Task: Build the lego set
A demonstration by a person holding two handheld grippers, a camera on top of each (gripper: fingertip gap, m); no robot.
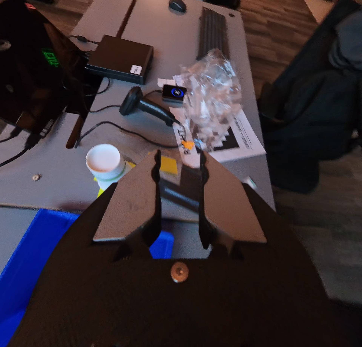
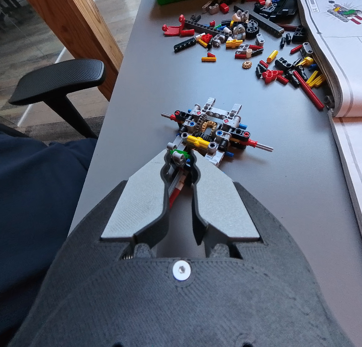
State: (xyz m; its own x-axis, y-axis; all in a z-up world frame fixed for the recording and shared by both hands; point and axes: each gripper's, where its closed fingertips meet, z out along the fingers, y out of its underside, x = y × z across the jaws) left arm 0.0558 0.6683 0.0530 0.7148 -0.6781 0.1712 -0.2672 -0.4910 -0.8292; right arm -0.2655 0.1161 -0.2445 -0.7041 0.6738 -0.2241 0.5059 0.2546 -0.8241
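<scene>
Hovering over the counter's [image 1: 49, 161] near edge, the left gripper [image 1: 180, 157] has its jaws parted and bare, beside a white paper cup [image 1: 105, 162]. The right gripper [image 2: 179, 157] has its jaws clamped narrowly on the near end of a brick-built gear assembly [image 2: 211, 130] lying mid-counter [image 2: 137, 102], loose bricks [image 2: 235, 36] at the far edge.

No text reported from either view

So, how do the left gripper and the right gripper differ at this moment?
The left gripper stands open with nothing between its fingers, above a cluttered desk; the right gripper is closed on the near end of a brick assembly resting on a grey table. Both have the same two-finger build.
</scene>
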